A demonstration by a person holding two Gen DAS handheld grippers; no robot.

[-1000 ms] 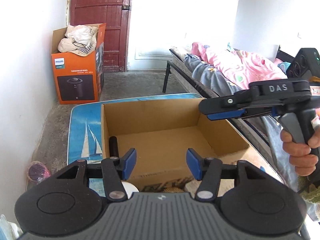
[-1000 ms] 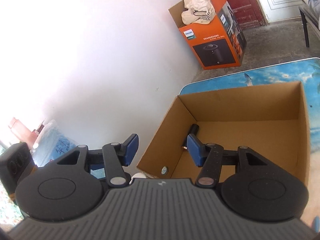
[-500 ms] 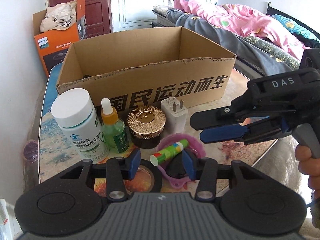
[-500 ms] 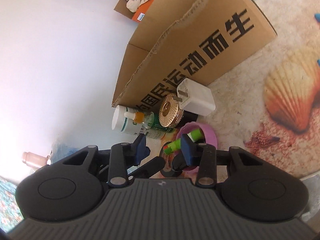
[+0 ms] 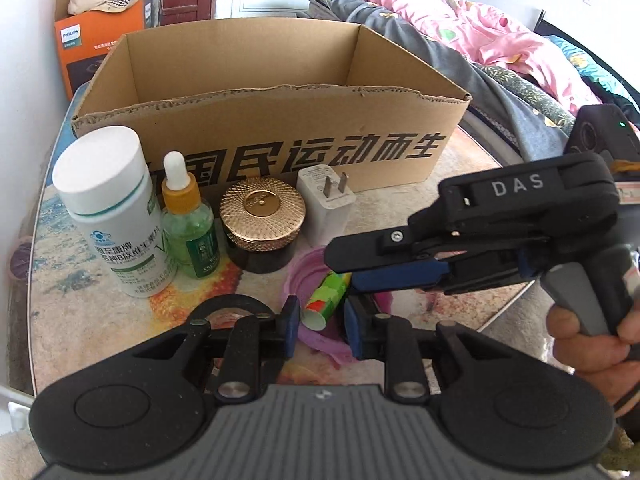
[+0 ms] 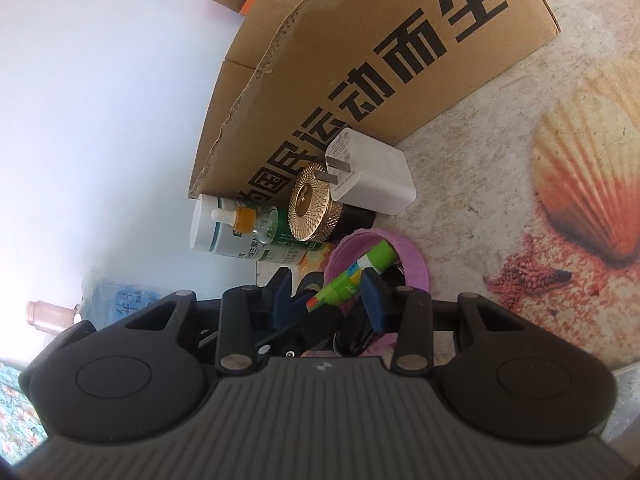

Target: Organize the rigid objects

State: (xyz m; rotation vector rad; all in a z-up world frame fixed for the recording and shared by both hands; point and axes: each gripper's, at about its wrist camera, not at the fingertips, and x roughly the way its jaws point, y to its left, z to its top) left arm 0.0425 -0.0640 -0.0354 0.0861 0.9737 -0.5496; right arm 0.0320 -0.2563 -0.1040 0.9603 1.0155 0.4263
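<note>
brown cardboard makes up the biggest thing on the table (image 5: 472, 184): an open box (image 5: 256, 128) with bold black characters printed across its near wall, standing at the far side of the seashell-patterned top. in front of that wall stands a row of smaller things: a white pill bottle (image 5: 112, 208) on the left, a green dropper bottle (image 5: 190, 224) just beside it, a dark jar with a gold textured lid (image 5: 262, 224), and a white plug adapter (image 5: 326, 204) with its prongs up. nearer the cameras sits a purple ring-shaped piece (image 6: 412, 260), and a green stick tube (image 5: 326, 298) lies tilted across it. the left tongs (image 5: 320, 326) are closing around the near end of that tube, which sits between the blue pads; the left wrist view does not settle whether the pads press on it. the right tongs (image 6: 326, 294), gripped by a hand (image 5: 592, 340), reach in from the right, part open with the same tube's tip between the pads and gaps on both sides.
</note>
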